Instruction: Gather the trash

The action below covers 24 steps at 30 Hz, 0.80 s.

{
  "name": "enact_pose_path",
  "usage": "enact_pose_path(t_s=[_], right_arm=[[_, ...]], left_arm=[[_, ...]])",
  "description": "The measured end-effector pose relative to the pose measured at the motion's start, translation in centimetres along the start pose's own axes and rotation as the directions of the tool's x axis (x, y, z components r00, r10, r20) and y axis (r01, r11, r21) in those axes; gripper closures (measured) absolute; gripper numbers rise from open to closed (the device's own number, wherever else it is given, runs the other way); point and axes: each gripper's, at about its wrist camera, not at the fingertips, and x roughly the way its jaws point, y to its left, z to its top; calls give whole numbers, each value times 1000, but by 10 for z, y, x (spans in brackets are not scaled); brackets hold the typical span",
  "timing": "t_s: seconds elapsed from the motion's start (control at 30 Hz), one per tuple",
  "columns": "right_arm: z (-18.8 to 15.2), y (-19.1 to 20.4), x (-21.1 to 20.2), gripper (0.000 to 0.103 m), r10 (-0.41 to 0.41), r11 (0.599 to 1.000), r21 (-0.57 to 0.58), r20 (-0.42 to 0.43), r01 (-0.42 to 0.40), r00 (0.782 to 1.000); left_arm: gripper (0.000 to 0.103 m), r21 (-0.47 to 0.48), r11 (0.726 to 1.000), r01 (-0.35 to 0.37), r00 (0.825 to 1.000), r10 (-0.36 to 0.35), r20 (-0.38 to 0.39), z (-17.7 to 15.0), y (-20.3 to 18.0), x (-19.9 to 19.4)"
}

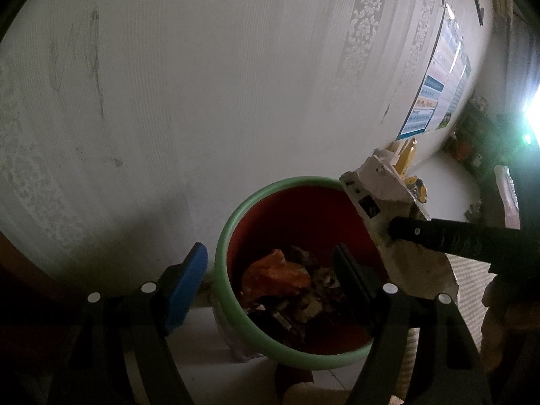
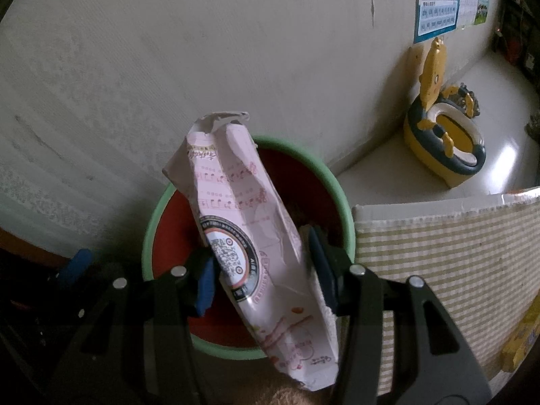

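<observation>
Two views, right hand-held gripper [image 2: 266, 270] clamping pink wrapper [image 2: 249, 229] over bin [image 2: 148, 236], left hand-held gripper [image 1: 270, 270] spread, orange scrap [image 1: 276, 275] inside

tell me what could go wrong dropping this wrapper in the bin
1. The wrapper is long and tilted, its lower end hanging outside the bin rim, so on release it may tip onto the floor.
2. The left gripper, open, hovers over the bin mouth and could block the drop.

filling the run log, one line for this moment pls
step: bin drop | right gripper: shut on pink snack bag, over green-rimmed trash bin | left gripper: open, empty, at bin | bag: not released
</observation>
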Motion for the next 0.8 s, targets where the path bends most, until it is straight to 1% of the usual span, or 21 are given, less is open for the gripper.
enact_pose_path(t_s=[0.1, 0.27, 0.37, 0.47, 0.53, 0.63, 0.7, 0.73, 0.8], right_arm=[[0, 0, 0, 54, 6, 1000, -1, 2, -6, 1000], [3, -1, -3, 46, 9, 1000, 3, 17, -9, 1000], [3, 2, -9, 46, 7, 1000, -8, 35, -7, 999], [-1, 5, -22, 46, 1, 1000, -26, 61, 0, 998], [-4, 5, -31, 46, -3, 999, -31, 78, 6, 997], [-16, 2, -54, 46, -16, 999, -40, 124, 21, 992], [-32, -5, -80, 45, -42, 997, -49, 181, 52, 983], [-39, -9, -91, 39, -57, 996, -49, 206, 69, 977], [-56, -17, -117, 34, -84, 994, -51, 261, 100, 962]], left_arm=[[30, -3, 1000, 0, 1000, 0, -1, 0, 0, 0], [30, 3, 1000, -3, 1000, 3, -2, -2, 0, -3], [30, 0, 1000, -8, 1000, 8, 7, -2, 1, -6], [25, -8, 1000, -8, 1000, 8, 23, 0, 2, -13], [24, -8, 1000, -9, 999, 9, 35, 1, 1, -19], [24, -10, 1000, 9, 999, -9, 51, 2, -3, -31], [21, -7, 1000, 27, 997, -26, 71, 1, -10, -43], [20, -3, 999, 36, 996, -36, 79, 1, -14, -49], [17, 20, 998, 59, 993, -61, 103, 0, -27, -63]])
